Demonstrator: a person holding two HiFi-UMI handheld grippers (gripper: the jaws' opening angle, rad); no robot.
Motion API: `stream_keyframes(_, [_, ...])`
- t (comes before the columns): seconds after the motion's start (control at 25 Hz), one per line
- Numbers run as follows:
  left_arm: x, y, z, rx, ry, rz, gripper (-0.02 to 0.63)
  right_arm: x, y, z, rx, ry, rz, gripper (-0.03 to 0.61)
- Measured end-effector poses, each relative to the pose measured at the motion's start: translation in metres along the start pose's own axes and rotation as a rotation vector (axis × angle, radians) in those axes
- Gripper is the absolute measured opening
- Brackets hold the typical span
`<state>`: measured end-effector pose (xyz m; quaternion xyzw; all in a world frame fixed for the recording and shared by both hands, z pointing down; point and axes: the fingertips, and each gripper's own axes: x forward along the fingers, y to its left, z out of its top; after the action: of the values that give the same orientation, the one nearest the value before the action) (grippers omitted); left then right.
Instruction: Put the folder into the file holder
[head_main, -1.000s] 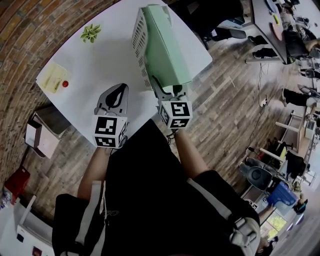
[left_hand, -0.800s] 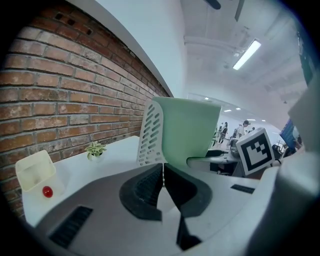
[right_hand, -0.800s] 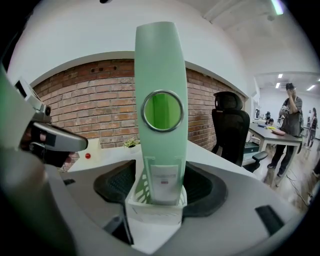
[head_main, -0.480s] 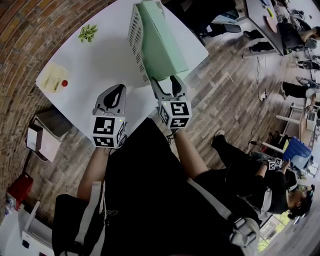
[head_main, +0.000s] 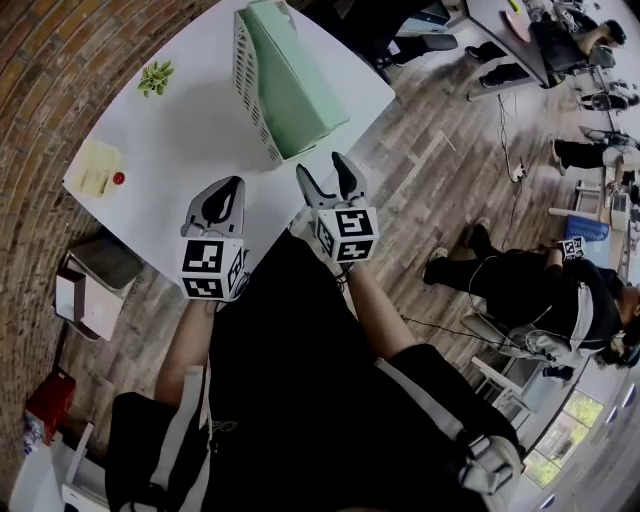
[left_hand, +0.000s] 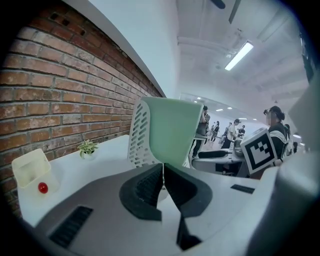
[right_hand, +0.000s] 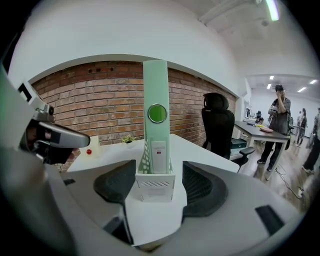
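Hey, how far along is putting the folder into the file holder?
Done: the folder stands upright in the holder on the table. In hand: nothing; the right tongs are open and clear of the holder, the left tongs shut and empty. Left: nothing that I can see.

You have bright, even indoor light: a ceiling strip light (left_hand: 239, 56) glows in your left gripper view, and the far room washes out pale. The white table (head_main: 190, 130) is nearly blown out in the head view. Every view bows at the rim with dark corners. The green folder (right_hand: 156, 85) is sharp; the nearest foreground is soft.
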<state>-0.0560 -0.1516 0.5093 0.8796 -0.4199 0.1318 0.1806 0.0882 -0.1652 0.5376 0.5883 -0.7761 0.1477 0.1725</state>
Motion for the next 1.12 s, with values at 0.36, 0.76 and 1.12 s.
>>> stream_keyframes(0.36, [0.005, -0.029, -0.004, 0.007, 0.016, 0.016, 0.028, -0.021, -0.008, -0.01, -0.02, 0.028, 0.033, 0.009])
stream_keyframes(0.76, [-0.006, -0.07, -0.026, -0.04, 0.033, 0.145, 0.028, -0.045, -0.004, -0.026, -0.074, 0.065, 0.19, 0.009])
stream_keyframes(1.12, [-0.027, -0.118, -0.051, -0.095, 0.02, 0.226, 0.028, -0.085, -0.003, -0.042, -0.116, 0.053, 0.282, 0.009])
